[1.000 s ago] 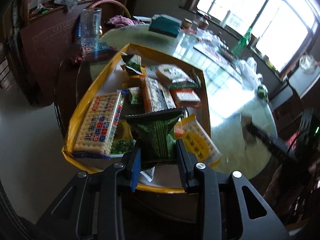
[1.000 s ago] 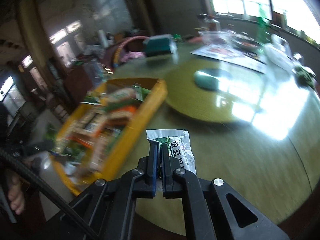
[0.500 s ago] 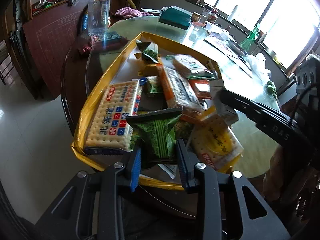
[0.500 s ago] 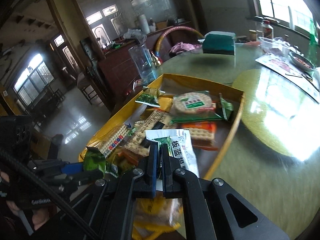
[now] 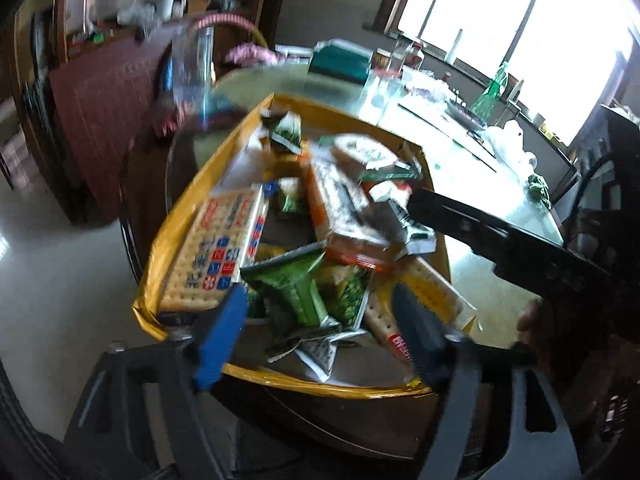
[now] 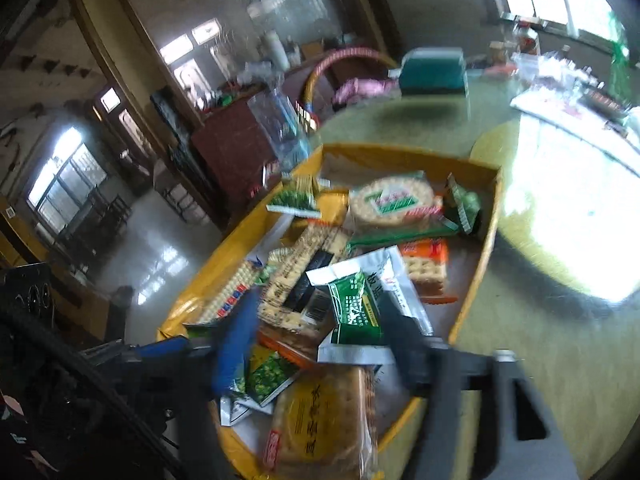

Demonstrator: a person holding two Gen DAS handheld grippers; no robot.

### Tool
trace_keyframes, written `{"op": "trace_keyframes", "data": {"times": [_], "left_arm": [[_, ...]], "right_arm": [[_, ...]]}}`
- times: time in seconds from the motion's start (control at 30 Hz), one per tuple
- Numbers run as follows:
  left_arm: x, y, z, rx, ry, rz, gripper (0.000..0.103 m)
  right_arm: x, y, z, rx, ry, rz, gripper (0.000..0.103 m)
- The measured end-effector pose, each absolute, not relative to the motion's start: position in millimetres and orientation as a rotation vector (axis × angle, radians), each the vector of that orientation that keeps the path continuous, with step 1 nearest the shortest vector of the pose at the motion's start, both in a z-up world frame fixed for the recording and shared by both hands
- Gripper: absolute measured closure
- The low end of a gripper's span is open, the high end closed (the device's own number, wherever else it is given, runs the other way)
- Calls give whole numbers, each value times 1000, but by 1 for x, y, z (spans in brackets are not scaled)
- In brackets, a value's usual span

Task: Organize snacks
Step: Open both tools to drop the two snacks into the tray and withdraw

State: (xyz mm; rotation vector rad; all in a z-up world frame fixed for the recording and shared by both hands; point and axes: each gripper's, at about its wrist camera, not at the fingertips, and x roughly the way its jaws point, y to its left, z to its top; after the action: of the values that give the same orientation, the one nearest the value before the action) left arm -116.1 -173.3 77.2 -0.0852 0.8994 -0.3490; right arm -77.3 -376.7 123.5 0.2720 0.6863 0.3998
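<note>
While both grippers hang over the yellow tray (image 5: 256, 376), which sits at the near edge of the round table (image 6: 520, 320), the step in hand looks like the release of two packets into the pile. The tray is already crowded: a big cracker pack (image 5: 218, 256) lies along its left side, a long biscuit pack (image 5: 340, 208) runs down the middle, and a round biscuit pack (image 6: 390, 202) rests toward the far end.

The left gripper (image 5: 320, 332) has its jaws opening, and the green packet (image 5: 294, 288) sits between them over the tray's near edge, with neither pad seeming to press on it. The right gripper (image 6: 320, 328), seen from its own camera, is opening too; the white and green sachet (image 6: 360, 304) lies between its spread fingers on top of the other snacks near the tray's right side, apparently free.

Next, I judge, each hand needs to draw back clear of the tray without dragging its packet along, then look to the table for any snack not yet in the tray. Motion blur hides fine contact.
</note>
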Motion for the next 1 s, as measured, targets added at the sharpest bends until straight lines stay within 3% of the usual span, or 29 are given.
{"op": "trace_keyframes", "data": {"times": [0.43, 1.0], "left_arm": [[-154, -168, 98, -165, 733, -252, 21], [-168, -174, 98, -11, 764, -187, 19]], "right_arm": [[-138, -408, 116, 364, 689, 298, 26], [-161, -389, 116, 312, 711, 245, 24]]}}
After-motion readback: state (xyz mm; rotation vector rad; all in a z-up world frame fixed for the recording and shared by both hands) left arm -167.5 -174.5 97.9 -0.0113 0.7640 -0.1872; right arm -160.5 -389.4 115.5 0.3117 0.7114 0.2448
